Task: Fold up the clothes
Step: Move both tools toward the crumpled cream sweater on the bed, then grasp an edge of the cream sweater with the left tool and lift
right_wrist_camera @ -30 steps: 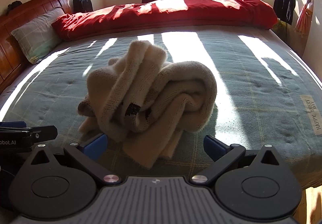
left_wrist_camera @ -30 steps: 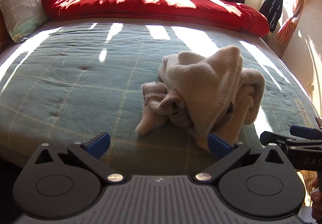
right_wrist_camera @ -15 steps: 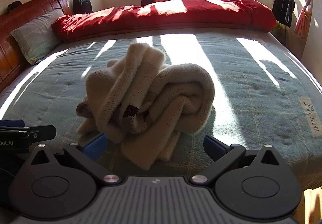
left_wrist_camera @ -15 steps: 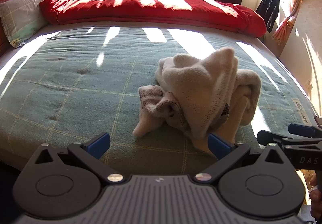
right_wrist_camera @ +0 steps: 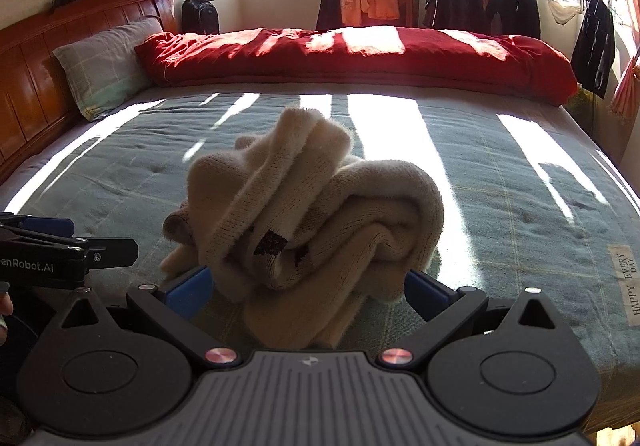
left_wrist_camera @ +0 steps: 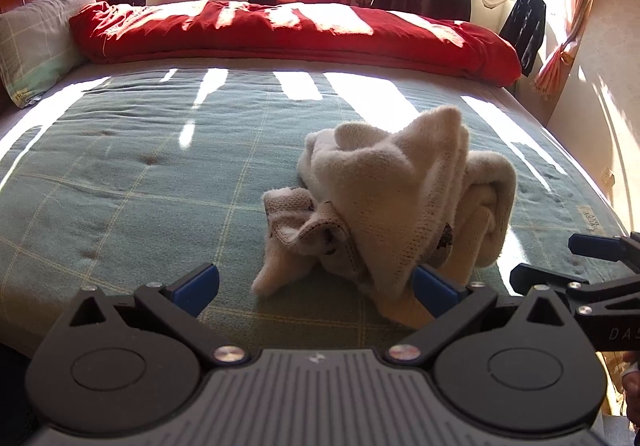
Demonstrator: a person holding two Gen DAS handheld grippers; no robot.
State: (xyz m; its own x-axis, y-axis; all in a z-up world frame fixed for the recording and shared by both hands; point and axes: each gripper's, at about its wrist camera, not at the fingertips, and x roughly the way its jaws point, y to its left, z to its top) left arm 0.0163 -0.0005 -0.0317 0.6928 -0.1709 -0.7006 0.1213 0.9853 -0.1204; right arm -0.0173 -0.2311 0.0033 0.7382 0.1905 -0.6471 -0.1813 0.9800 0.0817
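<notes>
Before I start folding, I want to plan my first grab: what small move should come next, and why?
Probably ease the left gripper forward to pinch the loose cuff end of the cream sweater. The sweater lies bunched on the green bedspread; both grippers are open and hold nothing.

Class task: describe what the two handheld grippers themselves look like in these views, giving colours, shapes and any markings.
Both the left gripper and right gripper have ribbed grey bodies, black round-lobed linkage arms with silver screws, and blue fingers. White lettering on the side of each is cut off by the frame edge.
</notes>
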